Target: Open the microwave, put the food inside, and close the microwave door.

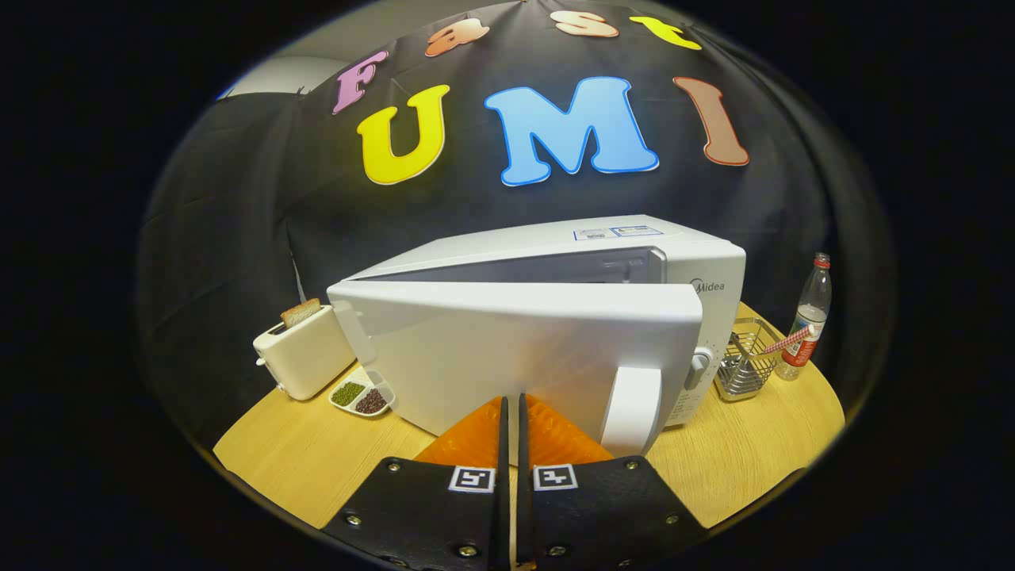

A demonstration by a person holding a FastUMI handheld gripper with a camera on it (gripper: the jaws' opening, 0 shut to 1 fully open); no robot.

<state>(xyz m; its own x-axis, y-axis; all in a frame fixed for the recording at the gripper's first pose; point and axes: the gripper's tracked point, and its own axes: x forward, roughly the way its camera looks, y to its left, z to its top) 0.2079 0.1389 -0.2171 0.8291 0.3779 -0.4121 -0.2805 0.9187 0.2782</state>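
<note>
The gripper (511,404) has its fingers drawn together, only a thin slit between them, nothing clenched there; the tips sit right at the face of the microwave door (507,357), though contact cannot be judged. The door of the microwave (698,262) stands partly ajar, hiding the cavity (only a dark strip shows above it). Its handle (632,408) is just right of the fingers. Far left, a dish of beans (361,393) lies beside a toaster (303,353).

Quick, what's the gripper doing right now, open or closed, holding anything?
Gripper: closed, fingers together, holding nothing, tips at the white microwave's partly open door.
</note>
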